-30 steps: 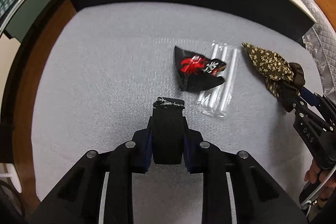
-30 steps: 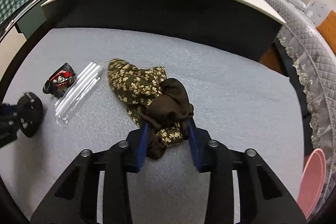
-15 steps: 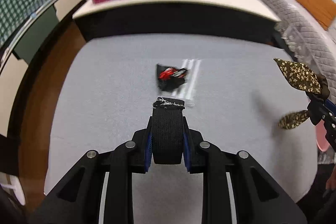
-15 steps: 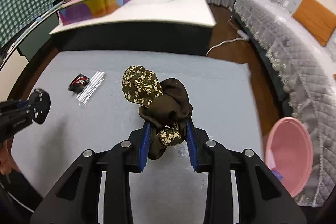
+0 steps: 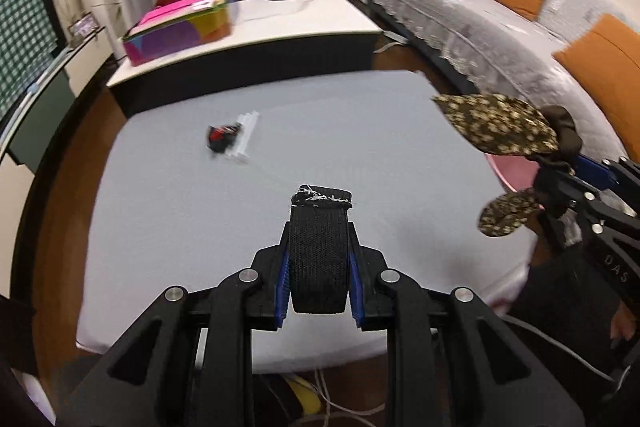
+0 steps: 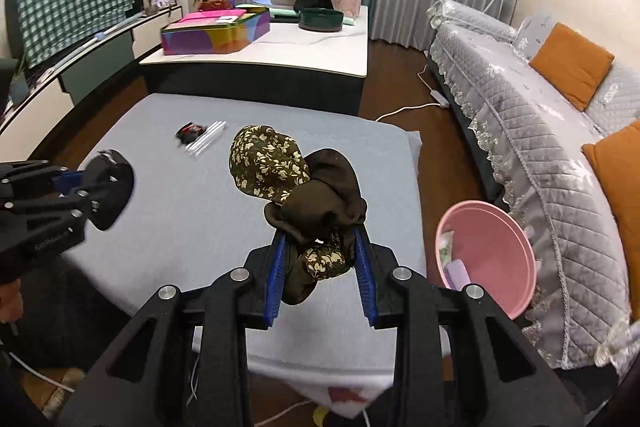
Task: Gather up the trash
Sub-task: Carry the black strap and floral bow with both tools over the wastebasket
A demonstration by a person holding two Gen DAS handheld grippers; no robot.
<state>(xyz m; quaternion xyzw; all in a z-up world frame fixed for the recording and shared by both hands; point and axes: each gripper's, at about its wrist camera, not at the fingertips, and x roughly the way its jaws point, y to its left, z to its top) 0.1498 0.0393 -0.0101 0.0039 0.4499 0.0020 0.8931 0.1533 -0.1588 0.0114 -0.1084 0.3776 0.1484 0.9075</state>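
My left gripper (image 5: 319, 259) is shut on a black strap roll (image 5: 318, 255), held above the grey table (image 5: 180, 227); it also shows in the right wrist view (image 6: 110, 189). My right gripper (image 6: 320, 259) is shut on a brown floral cloth (image 6: 276, 163), lifted above the table; the cloth also shows in the left wrist view (image 5: 496, 123). A black-and-red wrapper (image 5: 222, 139) and a clear plastic sleeve (image 5: 244, 141) lie on the far part of the table, also in the right wrist view (image 6: 190, 131). A pink basin (image 6: 492, 255) holding some scraps stands on the floor right of the table.
A white counter (image 6: 280, 51) with a colourful box (image 6: 216, 35), bowls and a dark pot stands behind the table. A grey sofa (image 6: 540, 131) with orange cushions runs along the right. A white cable (image 6: 404, 109) lies on the wooden floor.
Both grippers have risen and pulled back from the table with their loads. The cloth has come off the surface, and the basin and sofa have come into view.
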